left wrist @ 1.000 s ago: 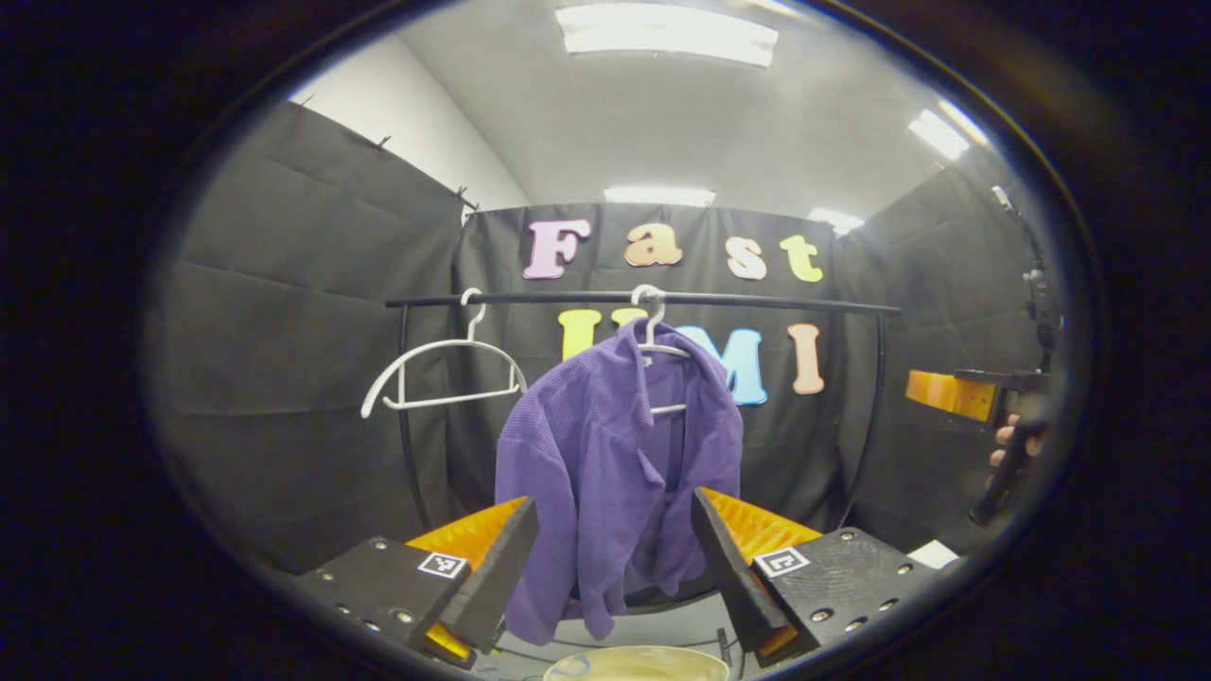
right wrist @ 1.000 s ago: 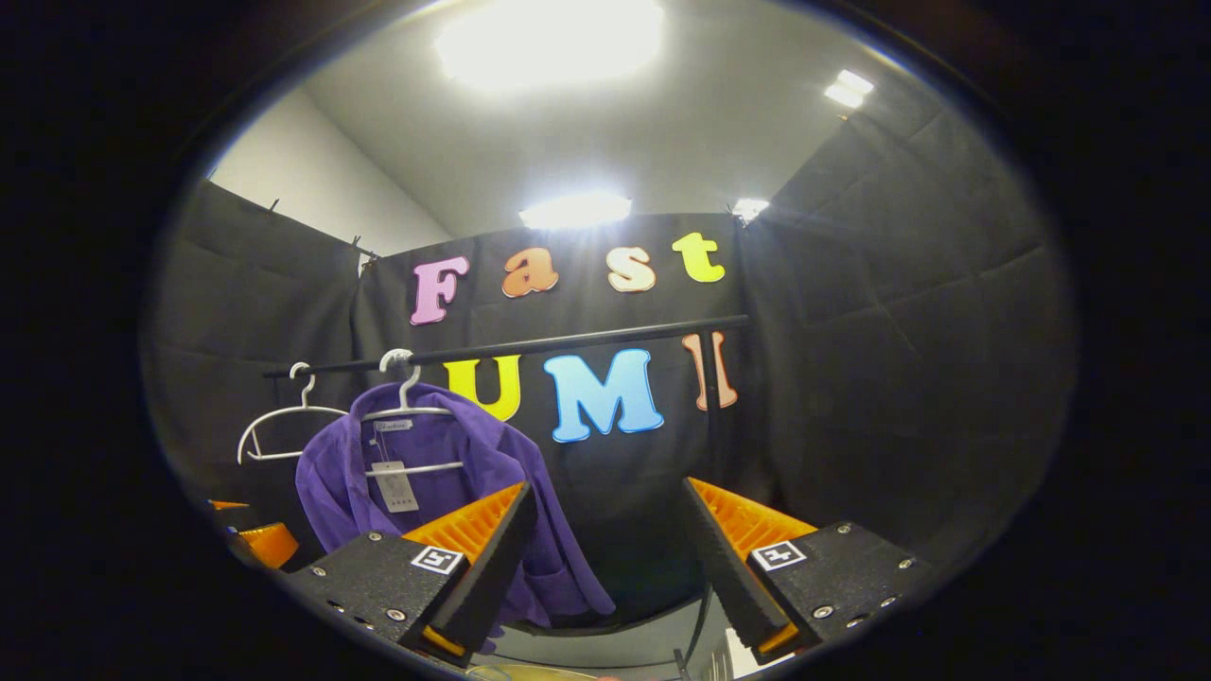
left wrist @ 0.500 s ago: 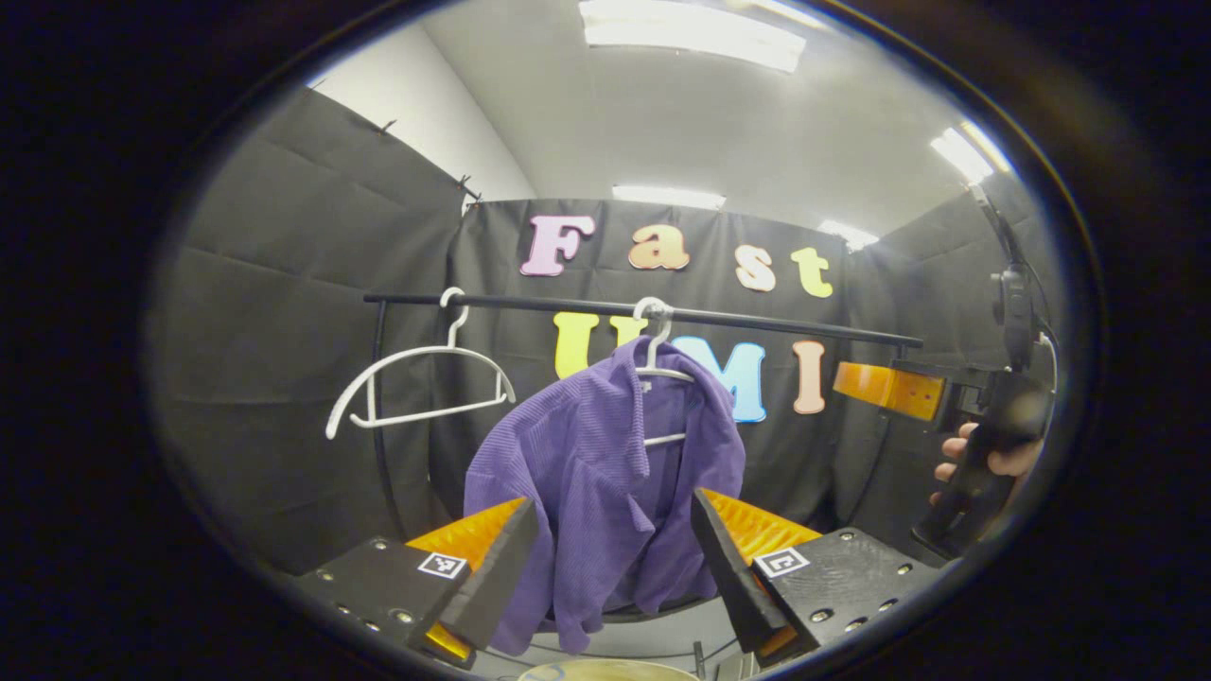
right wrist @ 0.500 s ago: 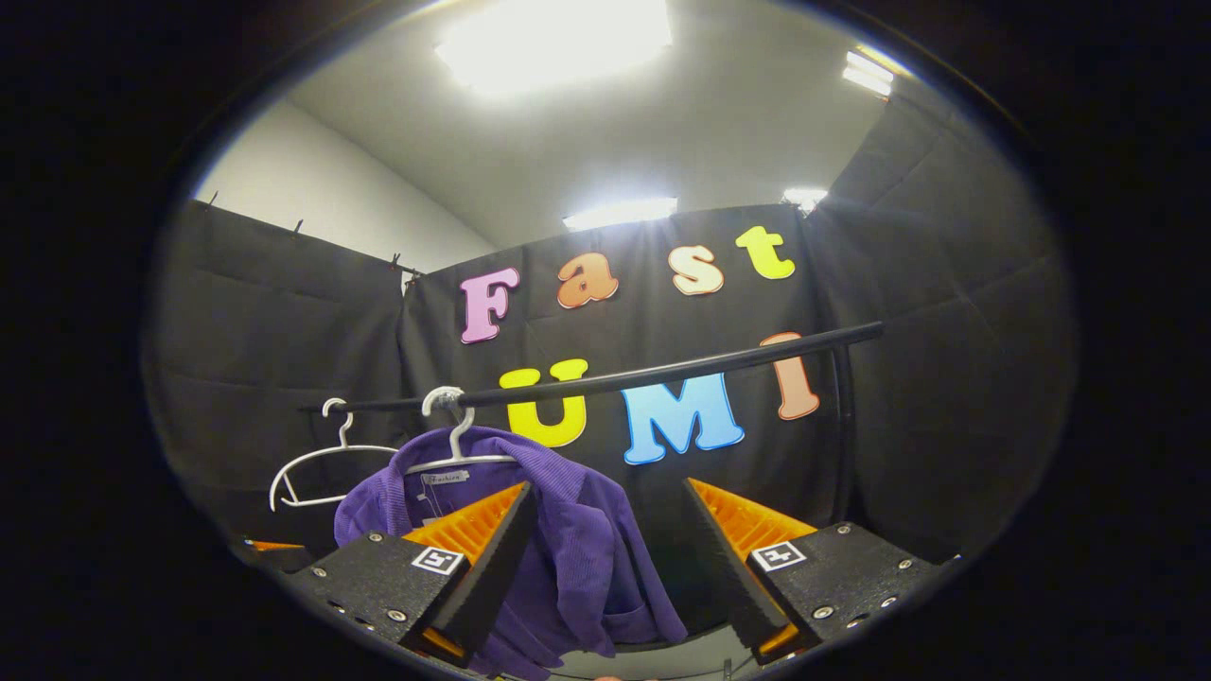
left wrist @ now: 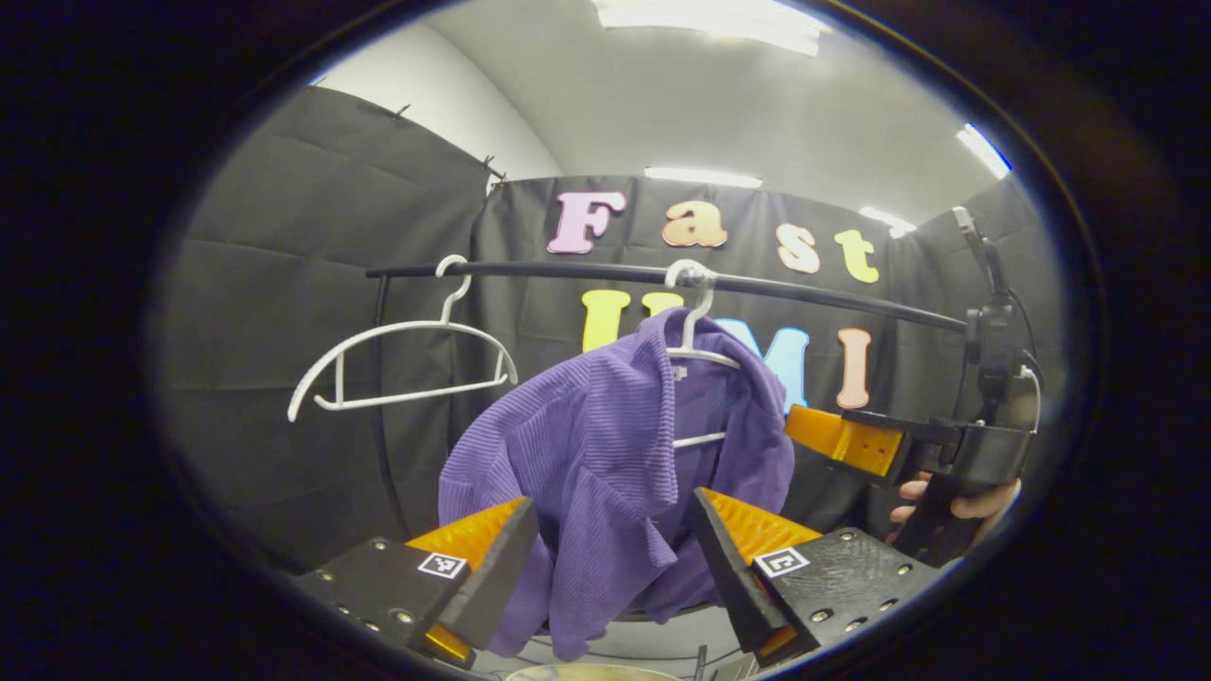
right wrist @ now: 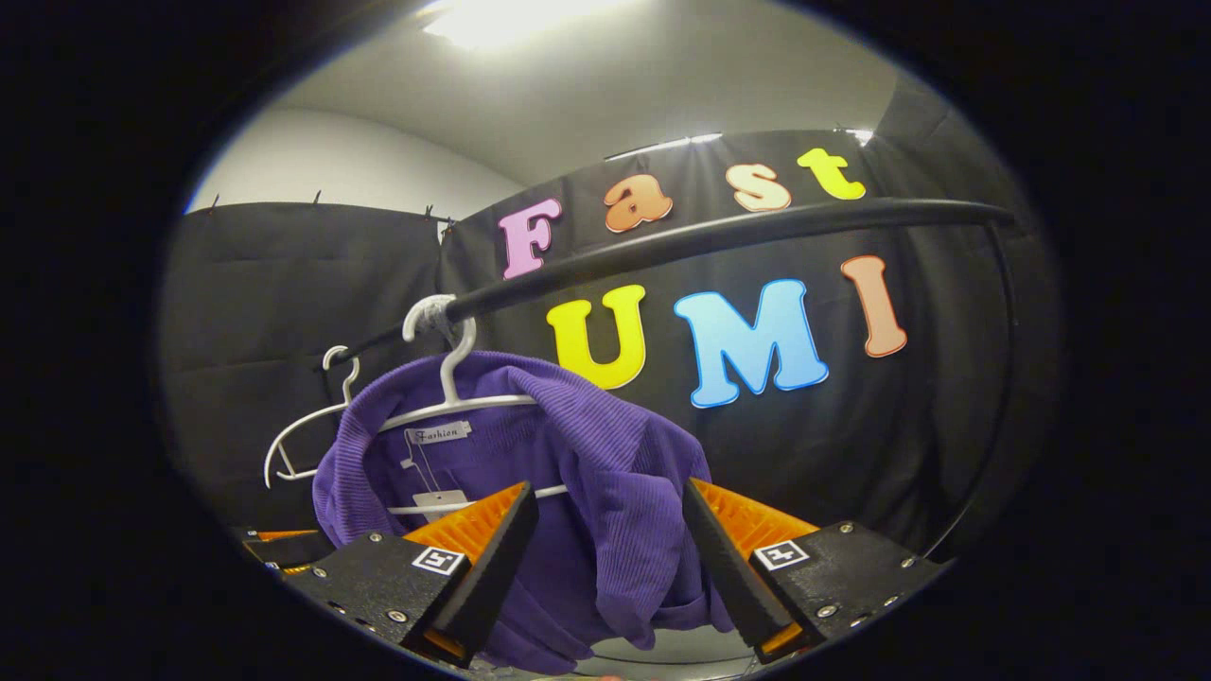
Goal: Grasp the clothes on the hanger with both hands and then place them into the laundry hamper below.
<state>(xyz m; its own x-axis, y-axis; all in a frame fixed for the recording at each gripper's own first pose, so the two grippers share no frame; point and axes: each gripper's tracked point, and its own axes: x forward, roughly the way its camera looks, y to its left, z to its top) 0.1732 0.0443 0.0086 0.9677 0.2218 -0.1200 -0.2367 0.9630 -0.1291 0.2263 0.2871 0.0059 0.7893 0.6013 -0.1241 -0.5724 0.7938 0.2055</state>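
Left gripper view: purple shirt [left wrist: 615, 454] on white hanger [left wrist: 695, 326], frame centre, larger than a second ago; left gripper [left wrist: 610, 558] fingers open, empty. Right gripper [right wrist: 605, 558] likewise open, closer to shirt; grasp next

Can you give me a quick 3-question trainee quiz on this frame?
1. True or false: the purple shirt hangs on a white hanger on the rail.
2. How many hangers are on the rail?
3. Pick one: the left gripper is A) shut on the shirt, B) open.

Key: 1 true. 2 two; the second hanger is bare. 3 B; the right gripper is open too.
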